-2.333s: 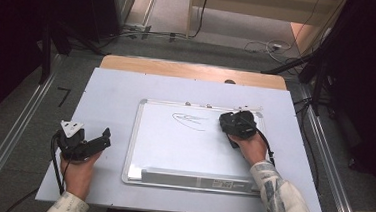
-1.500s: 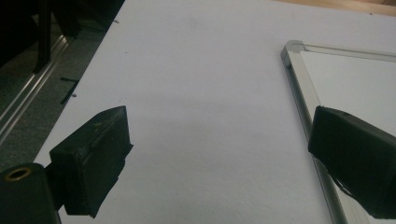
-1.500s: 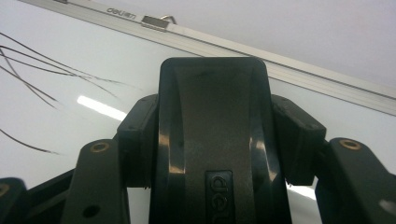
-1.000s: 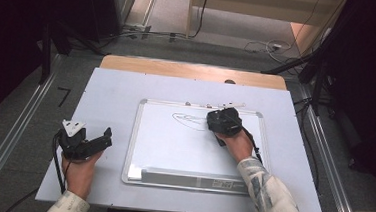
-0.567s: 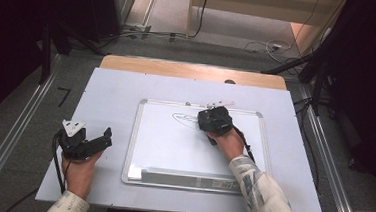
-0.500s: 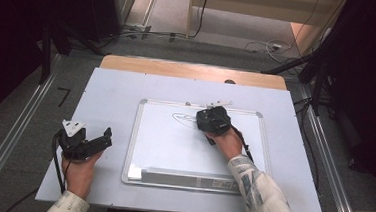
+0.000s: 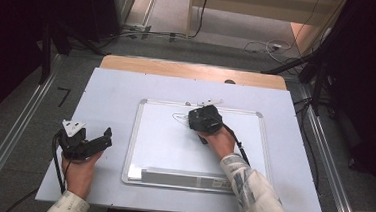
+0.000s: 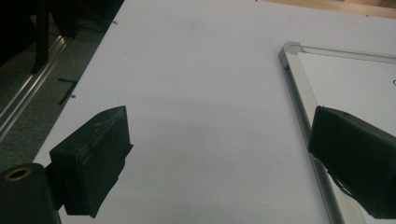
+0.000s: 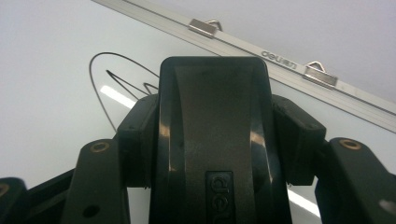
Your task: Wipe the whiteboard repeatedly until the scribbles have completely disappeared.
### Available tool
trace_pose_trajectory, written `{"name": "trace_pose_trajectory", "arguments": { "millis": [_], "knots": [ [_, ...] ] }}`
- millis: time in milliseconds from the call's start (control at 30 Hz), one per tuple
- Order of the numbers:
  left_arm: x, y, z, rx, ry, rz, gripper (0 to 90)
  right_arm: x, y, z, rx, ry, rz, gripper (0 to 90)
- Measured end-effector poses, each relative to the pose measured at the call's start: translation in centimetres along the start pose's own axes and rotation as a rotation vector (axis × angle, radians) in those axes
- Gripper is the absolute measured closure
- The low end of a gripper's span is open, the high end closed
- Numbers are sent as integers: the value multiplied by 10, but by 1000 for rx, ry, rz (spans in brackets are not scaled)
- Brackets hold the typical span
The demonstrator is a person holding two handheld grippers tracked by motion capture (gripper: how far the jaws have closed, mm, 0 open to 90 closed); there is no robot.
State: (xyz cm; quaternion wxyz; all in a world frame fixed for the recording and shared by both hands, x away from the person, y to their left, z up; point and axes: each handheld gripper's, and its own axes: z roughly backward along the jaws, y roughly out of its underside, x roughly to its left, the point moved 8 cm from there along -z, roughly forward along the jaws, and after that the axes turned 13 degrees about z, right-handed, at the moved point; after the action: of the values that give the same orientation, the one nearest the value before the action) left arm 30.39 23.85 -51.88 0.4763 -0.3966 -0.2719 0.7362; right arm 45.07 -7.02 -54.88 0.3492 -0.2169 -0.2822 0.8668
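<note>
A whiteboard with a silver frame lies flat on the white table top. A thin black scribble sits near its top edge, and the looped line shows up close in the right gripper view. My right gripper is shut on a black board eraser, which rests on the board just right of the scribble. My left gripper lies on the table left of the board, its jaws wide apart with nothing between them; the board's top left corner is just ahead of it.
The board's bottom ledge runs along its near edge. Two metal hanger clips sit on the top frame. A wooden strip borders the table's far side. Metal rails flank the table, and cables lie on the floor beyond.
My right gripper has slid the eraser leftward along the top of the board, up to the scribble. The left gripper has stayed still.
</note>
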Motion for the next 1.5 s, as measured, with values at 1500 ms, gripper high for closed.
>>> {"name": "trace_pose_trajectory", "arguments": {
  "millis": [1500],
  "knots": [
    [6,0,3,-1,1,8,61,48,-35,-20,-8,-49,54,385]
  ]
}}
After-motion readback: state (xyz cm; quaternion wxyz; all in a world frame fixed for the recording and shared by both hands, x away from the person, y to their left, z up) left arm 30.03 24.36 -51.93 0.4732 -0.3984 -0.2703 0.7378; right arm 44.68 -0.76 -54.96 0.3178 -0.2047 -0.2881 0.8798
